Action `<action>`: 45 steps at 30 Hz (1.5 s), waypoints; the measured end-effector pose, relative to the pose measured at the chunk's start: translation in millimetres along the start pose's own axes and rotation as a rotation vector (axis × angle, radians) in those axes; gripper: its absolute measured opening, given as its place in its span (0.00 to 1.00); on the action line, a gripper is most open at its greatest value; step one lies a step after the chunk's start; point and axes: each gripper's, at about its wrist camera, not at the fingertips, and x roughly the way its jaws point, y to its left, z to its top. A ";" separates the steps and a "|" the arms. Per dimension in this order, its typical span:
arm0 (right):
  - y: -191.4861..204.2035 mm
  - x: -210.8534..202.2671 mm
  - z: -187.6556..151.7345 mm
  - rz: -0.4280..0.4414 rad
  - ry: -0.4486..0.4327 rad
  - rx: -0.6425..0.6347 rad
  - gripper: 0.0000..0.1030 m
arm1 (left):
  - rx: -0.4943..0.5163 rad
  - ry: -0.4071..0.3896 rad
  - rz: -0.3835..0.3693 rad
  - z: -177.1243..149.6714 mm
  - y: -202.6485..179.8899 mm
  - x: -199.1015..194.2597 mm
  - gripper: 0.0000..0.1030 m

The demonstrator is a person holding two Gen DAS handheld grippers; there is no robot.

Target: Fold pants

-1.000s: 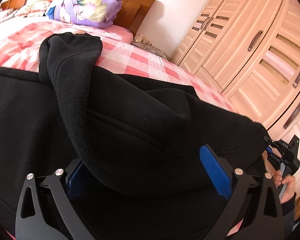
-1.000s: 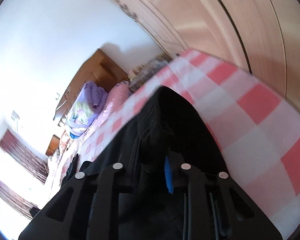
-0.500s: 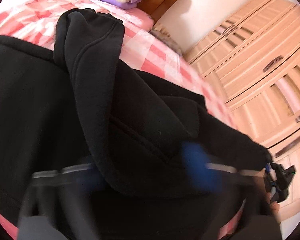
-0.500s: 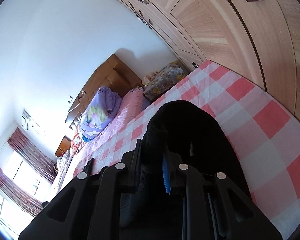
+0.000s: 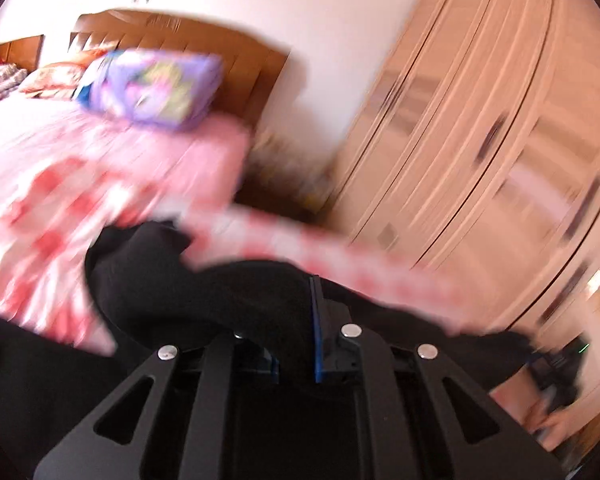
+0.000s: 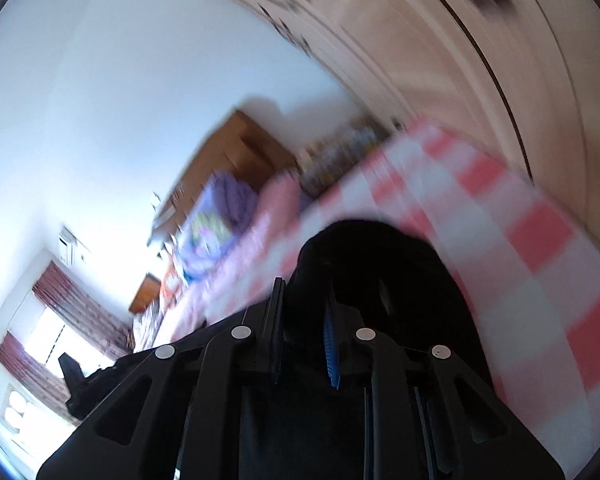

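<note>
The left gripper (image 5: 296, 332) is squeezed tight on a thick bunch of the black pants (image 5: 204, 292). The right gripper (image 6: 304, 328) is squeezed tight on another bunch of the same pants (image 6: 380, 264). Both pictures are blurry, so small things are hard to see.

The biggest thing is the bed (image 5: 52, 184) with its pink and white checked sheet (image 6: 520, 248). It fills the left wrist view from 9 o'clock to the middle. The tall wooden wardrobe (image 5: 480, 140) stands at 2 o'clock, just beside the bed. The brown headboard (image 5: 172, 40) is at 11 o'clock, and a purple folded blanket (image 5: 152, 88) lies near it on the bed.

The pants lie on the bed at 6 o'clock in both views, right under the fingers. In the left wrist view the black cloth runs from 9 o'clock across to 4 o'clock, where the other gripper (image 5: 556, 364) shows, small and blurry. So the long way of the pants goes from one gripper to the other, sideways. Each gripper holds its own end, so neither is nearer than the other.

I think the next move is to carry both ends together, at the same speed, so the cloth stays flat and straight.
</note>
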 end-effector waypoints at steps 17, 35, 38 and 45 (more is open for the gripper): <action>-41.1 -54.3 -55.8 -0.187 0.048 -0.073 0.12 | 0.042 0.263 -0.036 -99.7 36.5 13.6 0.11; -11.5 -13.1 -115.5 -0.119 0.109 -0.136 0.92 | -0.134 0.222 -0.085 -142.6 70.5 21.3 0.37; -7.3 -6.7 -114.3 -0.136 0.104 -0.139 0.92 | -0.134 0.217 -0.083 -143.8 69.3 23.0 0.38; -5.9 -12.7 -102.8 -0.185 0.055 -0.117 0.79 | -0.130 0.205 -0.084 -146.1 62.3 23.7 0.39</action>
